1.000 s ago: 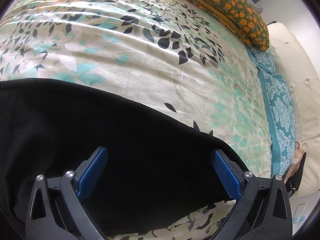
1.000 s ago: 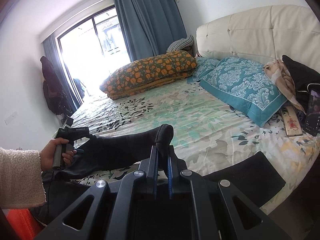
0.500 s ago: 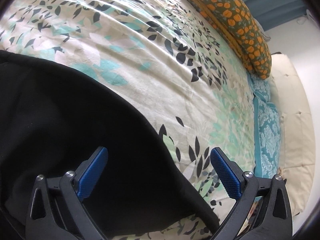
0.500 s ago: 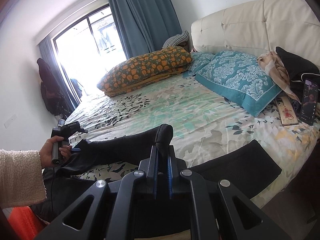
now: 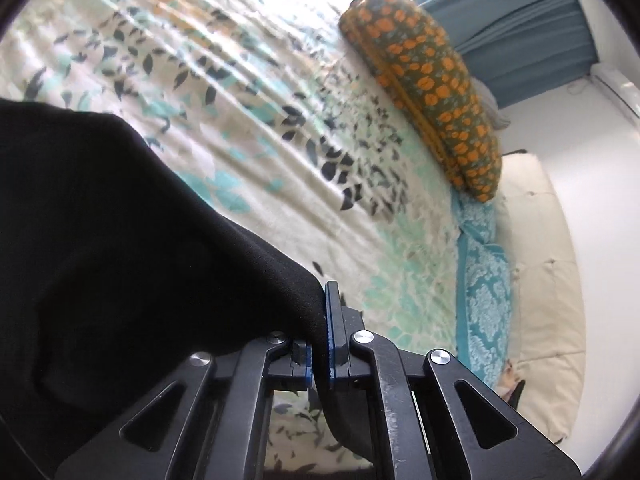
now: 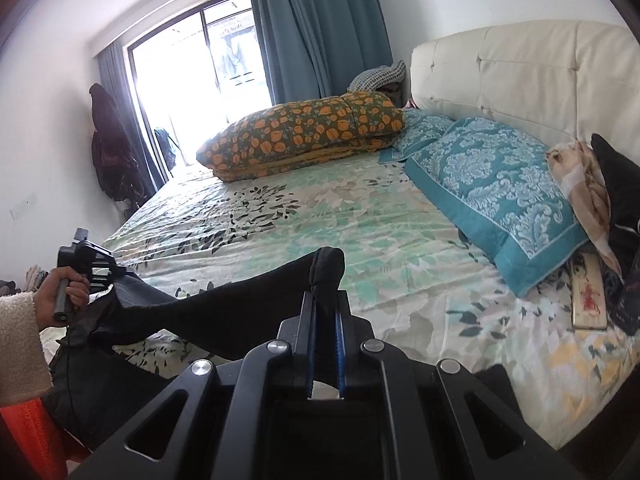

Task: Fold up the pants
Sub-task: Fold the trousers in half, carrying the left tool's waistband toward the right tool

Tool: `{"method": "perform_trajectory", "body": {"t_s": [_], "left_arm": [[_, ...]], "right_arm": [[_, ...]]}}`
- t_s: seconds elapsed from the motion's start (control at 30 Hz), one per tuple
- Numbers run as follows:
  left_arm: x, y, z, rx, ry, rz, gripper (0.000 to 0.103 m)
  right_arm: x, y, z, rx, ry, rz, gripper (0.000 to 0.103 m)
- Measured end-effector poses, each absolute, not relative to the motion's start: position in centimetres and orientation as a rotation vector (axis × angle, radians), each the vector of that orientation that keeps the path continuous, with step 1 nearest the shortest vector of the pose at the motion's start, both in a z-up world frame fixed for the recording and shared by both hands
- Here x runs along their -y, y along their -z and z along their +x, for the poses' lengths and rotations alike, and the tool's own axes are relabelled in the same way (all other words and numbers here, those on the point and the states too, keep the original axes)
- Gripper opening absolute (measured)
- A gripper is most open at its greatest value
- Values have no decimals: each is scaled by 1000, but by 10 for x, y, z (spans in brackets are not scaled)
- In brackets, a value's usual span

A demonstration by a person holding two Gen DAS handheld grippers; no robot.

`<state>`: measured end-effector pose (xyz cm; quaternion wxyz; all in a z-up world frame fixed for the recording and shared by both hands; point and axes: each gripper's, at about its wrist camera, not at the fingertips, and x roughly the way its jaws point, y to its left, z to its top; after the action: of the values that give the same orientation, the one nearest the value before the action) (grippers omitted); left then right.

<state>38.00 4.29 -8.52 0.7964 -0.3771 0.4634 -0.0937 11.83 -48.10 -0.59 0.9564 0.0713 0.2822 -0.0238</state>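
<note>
I'm looking across a bed [image 6: 320, 216] with a leaf-print sheet, a bright window [image 6: 200, 92] and blue curtains [image 6: 320, 28] behind it. The pants [image 6: 224, 312], black, hang lifted just over the near edge of the bed, stretched between my two grippers. My right gripper [image 6: 325, 344] has its jaws narrowed tight on a folded edge of the cloth, which bunches up in a rounded hump just above the pads. From there the fabric runs off to the left of those jaws, down to my left gripper [image 6: 90, 266], gripped in a hand [image 6: 64, 294] with a fleecy cream sleeve [image 6: 20, 348]. In the left wrist view the left gripper [image 5: 319, 344] jaws are pinched on the pants' [image 5: 120, 260] edge, with black cloth filling everything to their left and a strip hanging down between them. Beyond both jaws, well apart from the pants, an orange-flowered quilt [image 6: 304, 132] lies folded on the far side of the bed. To the right of the right jaws sit teal pillows [image 6: 496, 188] against a cream headboard [image 6: 520, 76]. A phone [image 6: 586, 296] lies flat just beside the nearest pillow.
</note>
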Motion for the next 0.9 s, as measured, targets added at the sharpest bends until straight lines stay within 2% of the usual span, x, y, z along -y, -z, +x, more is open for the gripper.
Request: {"method": "perform_trajectory", "body": {"t_s": [0.07, 0.13, 0.27, 0.3, 0.37, 0.47, 0.53, 0.6, 0.7, 0.87, 0.9], "left_arm": [[-56, 60, 337, -917, 226, -715, 3], [-61, 59, 286, -921, 232, -604, 3], [-47, 104, 206, -1053, 230, -380, 3], [-45, 116, 195, -1081, 238, -371, 3], [-45, 128, 179, -1094, 237, -375, 3], [-47, 131, 172, -1075, 238, -393, 3], [-47, 129, 172, -1068, 239, -392, 3], [-47, 128, 173, -1062, 241, -398, 3], [-47, 125, 168, -1053, 246, -394, 3], [-43, 126, 167, -1046, 241, -397, 3], [-43, 127, 166, -1046, 237, -394, 3]], "right_arm": [[485, -2, 126, -572, -36, 89, 8], [492, 11, 129, -674, -143, 77, 9], [509, 97, 116, -1026, -153, 98, 15], [514, 118, 111, -1113, -147, 124, 19], [528, 144, 96, -1217, -129, 213, 19], [547, 140, 74, -1190, -78, 372, 25], [555, 130, 68, -1155, -63, 497, 39], [559, 131, 70, -1140, -53, 622, 41], [554, 142, 85, -1169, -20, 712, 41], [537, 169, 103, -1268, -2, 680, 41], [532, 172, 105, -1286, -22, 669, 32]]}}
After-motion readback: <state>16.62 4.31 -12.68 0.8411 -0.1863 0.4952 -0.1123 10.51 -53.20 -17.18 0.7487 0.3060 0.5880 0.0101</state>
